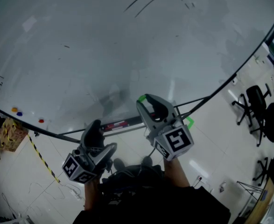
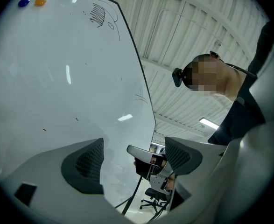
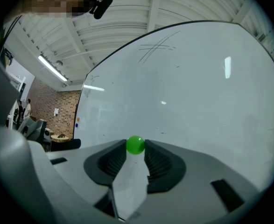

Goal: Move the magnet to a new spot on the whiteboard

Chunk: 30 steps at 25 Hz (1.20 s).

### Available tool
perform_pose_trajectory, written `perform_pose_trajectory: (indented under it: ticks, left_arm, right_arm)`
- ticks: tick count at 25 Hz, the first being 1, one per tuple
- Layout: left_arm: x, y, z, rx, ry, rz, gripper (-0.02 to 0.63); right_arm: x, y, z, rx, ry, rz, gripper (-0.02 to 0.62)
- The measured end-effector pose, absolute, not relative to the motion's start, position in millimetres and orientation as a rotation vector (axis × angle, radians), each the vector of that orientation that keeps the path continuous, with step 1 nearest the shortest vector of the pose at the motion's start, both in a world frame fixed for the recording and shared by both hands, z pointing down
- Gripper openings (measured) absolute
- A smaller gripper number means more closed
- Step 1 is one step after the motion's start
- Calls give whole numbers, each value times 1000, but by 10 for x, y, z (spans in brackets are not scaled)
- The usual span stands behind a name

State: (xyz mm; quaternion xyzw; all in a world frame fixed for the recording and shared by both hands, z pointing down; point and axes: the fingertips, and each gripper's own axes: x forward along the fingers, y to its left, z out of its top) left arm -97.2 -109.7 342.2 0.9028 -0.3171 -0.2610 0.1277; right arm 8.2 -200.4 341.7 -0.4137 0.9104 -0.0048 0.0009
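Observation:
A small green magnet (image 3: 136,144) sits pinched between the tips of my right gripper (image 3: 136,147), which is shut on it. In the head view the magnet (image 1: 142,98) shows at the tip of the right gripper (image 1: 144,100), in front of the lower part of the whiteboard (image 1: 104,45). Whether the magnet touches the board I cannot tell. My left gripper (image 1: 95,126) hangs lower, to the left and just below the board's bottom edge. In its own view the left gripper (image 2: 134,154) is open with nothing between its fingers, and the whiteboard (image 2: 57,78) fills the left.
Orange and blue magnets (image 1: 15,110) and a red one (image 1: 41,121) stick to the board's lower left; the blue magnet (image 2: 24,3) and orange magnet (image 2: 40,1) also show in the left gripper view. A marker tray (image 1: 115,125) runs under the board. Office chairs (image 1: 258,111) stand at right, cardboard boxes (image 1: 10,133) at left.

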Motion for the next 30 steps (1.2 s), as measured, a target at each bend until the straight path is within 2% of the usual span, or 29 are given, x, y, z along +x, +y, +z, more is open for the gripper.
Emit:
perform_pose_trajectory:
  ticks: [19, 30]
  left_arm:
    - [-1063, -1078, 3439, 2611, -924, -793, 407]
    - [-1125, -1094, 3472, 2606, -909, -794, 406]
  right_arm:
    - [-9, -2139, 3442, -1391, 2870, 58, 150]
    - [-99, -2310, 3498, -1565, 2871, 214, 150]
